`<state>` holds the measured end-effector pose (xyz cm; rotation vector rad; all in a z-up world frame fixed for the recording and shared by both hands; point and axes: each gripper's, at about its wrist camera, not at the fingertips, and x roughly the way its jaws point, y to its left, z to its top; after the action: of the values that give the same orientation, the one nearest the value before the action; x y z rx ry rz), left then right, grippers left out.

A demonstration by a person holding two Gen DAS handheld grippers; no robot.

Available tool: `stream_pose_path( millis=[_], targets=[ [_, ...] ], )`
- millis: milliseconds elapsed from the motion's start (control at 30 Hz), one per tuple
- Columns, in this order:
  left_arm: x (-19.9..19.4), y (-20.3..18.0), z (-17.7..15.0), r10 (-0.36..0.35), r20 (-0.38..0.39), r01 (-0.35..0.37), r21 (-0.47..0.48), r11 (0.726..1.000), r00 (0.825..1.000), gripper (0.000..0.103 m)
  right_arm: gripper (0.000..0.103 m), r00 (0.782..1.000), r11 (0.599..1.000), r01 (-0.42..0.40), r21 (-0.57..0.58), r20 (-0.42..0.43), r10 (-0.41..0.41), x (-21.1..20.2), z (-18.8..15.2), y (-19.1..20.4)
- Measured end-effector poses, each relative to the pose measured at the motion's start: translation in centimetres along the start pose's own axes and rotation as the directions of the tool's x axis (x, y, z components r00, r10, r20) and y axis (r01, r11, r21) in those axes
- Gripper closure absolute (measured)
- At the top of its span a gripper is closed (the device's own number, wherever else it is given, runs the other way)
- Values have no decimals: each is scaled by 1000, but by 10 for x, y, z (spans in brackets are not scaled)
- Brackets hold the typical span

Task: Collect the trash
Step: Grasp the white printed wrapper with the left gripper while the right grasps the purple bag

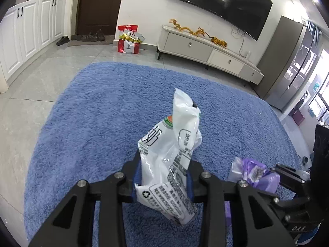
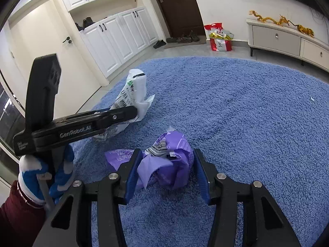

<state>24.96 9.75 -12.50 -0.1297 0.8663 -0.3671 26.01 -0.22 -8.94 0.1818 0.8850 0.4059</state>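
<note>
Shaggy blue carpet [image 1: 107, 111] with a deep, nubby pile covers the glossy pale floor tiles [image 1: 26, 94]; white panelled cabinets [image 1: 30, 30] line the wall at left, then a dark wooden door [image 1: 96, 6] and a red printed bag [image 1: 128, 39] standing on the tiles. The left gripper [image 1: 164, 175] is clamped on a crinkled white plastic wrapper [image 1: 174, 144], glossy and printed with black text, held upright above the carpet. Beside it, the right gripper [image 2: 166, 170] has its blue-padded fingers [image 2: 131, 175] spread around a crumpled purple plastic wrapper [image 2: 174, 160] lying on the pile; whether the pads touch it is unclear.
</note>
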Motion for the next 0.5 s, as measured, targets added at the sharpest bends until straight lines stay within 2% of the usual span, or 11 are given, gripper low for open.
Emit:
stream_pose_path(
  millis=[267, 500],
  targets=[
    [-42, 1, -16, 14, 53, -12, -38, 999, 998, 72, 63, 1000, 1000, 16, -25, 24, -16, -24, -10, 12],
    [-102, -26, -39, 89, 125, -91, 7, 996, 988, 72, 63, 996, 998, 49, -40, 77, -46, -83, -29, 23]
  ],
)
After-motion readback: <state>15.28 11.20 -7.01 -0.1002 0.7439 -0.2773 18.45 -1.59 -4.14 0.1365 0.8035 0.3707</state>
